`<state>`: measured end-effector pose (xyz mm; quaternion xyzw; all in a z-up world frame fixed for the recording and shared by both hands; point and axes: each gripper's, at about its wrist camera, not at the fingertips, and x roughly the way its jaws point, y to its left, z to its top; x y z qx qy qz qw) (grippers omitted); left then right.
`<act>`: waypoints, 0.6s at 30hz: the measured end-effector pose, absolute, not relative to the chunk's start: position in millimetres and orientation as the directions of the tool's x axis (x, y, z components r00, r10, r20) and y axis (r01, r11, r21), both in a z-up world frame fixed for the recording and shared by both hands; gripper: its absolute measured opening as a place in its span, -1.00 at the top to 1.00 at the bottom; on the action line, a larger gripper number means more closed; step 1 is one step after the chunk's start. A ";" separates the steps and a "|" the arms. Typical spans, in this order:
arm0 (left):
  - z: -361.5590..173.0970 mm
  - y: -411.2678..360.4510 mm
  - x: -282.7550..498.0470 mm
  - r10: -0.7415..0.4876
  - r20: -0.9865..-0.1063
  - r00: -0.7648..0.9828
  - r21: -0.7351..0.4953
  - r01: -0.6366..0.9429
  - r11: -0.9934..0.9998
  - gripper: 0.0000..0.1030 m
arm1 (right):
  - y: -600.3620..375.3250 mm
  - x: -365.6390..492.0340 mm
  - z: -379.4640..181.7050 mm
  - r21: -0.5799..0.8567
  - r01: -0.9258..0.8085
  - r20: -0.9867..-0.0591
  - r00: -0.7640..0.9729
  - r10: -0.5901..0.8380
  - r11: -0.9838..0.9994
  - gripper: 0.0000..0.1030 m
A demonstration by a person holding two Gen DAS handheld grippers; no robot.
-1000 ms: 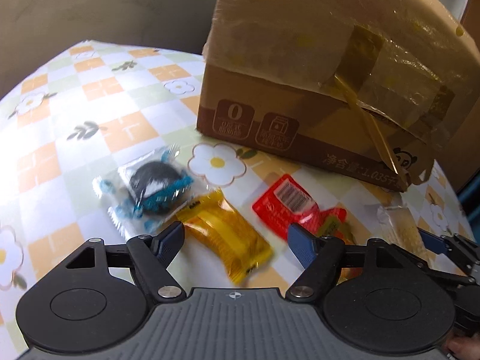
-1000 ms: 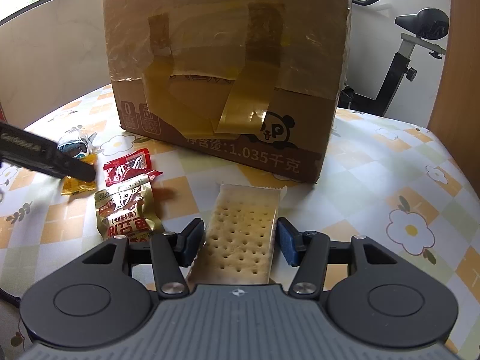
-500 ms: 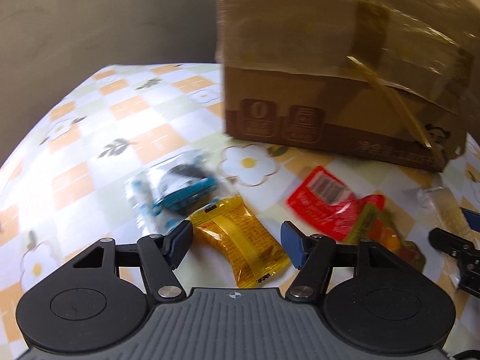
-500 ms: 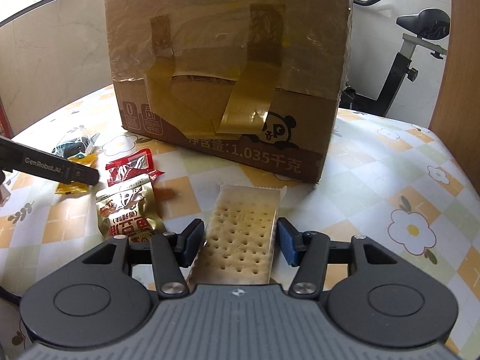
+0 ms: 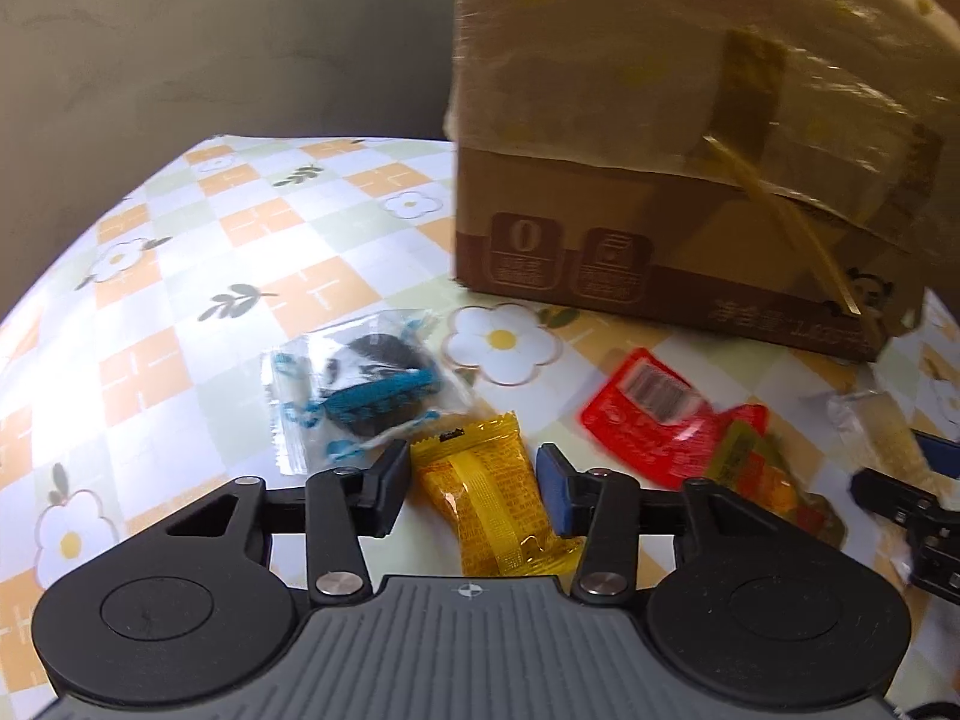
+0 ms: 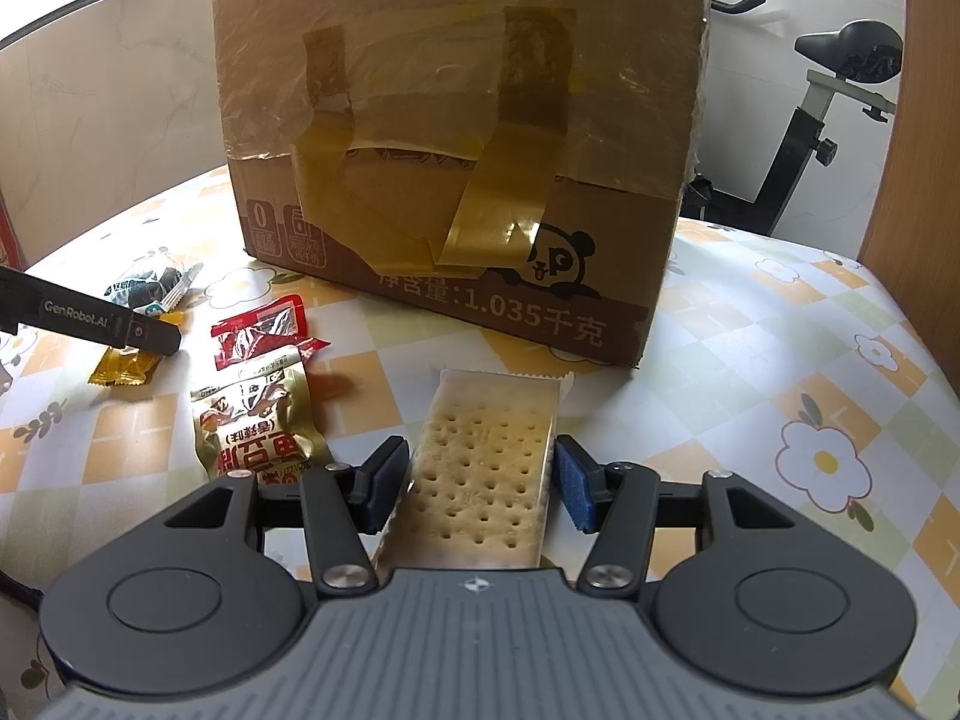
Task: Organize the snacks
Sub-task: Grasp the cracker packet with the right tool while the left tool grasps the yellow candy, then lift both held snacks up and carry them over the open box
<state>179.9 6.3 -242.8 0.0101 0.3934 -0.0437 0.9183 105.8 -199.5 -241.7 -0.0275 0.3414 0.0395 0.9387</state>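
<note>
The left gripper (image 5: 474,489) has closed in so its parted fingers now straddle the yellow packet (image 5: 489,501) on the table (image 5: 180,324) without gripping, while in the right wrist view the right gripper (image 6: 477,486), released, brackets the cracker pack (image 6: 486,480) before the cardboard box (image 6: 462,138).

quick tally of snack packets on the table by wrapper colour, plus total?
Yellow packet: 1
Red packet: 1
Gold packet: 1
Clear, blue-printed cookie packet: 1
Clear cracker packet: 1
Total: 5
</note>
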 end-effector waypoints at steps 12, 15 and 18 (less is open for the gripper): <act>-229.8 3.1 163.0 -0.113 -0.664 0.739 -0.022 0.132 0.991 0.10 | -199.6 105.5 -241.7 -0.029 -0.093 -0.644 0.763 0.053 0.995 -0.09; -227.1 4.7 160.4 -0.117 -0.657 0.745 -0.026 0.132 0.991 0.10 | -198.9 104.6 -241.7 -0.033 -0.099 -0.642 0.764 0.055 0.995 -0.07; -222.0 7.2 156.8 -0.124 -0.643 0.755 -0.033 0.135 0.990 0.10 | -199.5 104.3 -241.1 -0.023 -0.100 -0.642 0.764 0.062 0.995 -0.05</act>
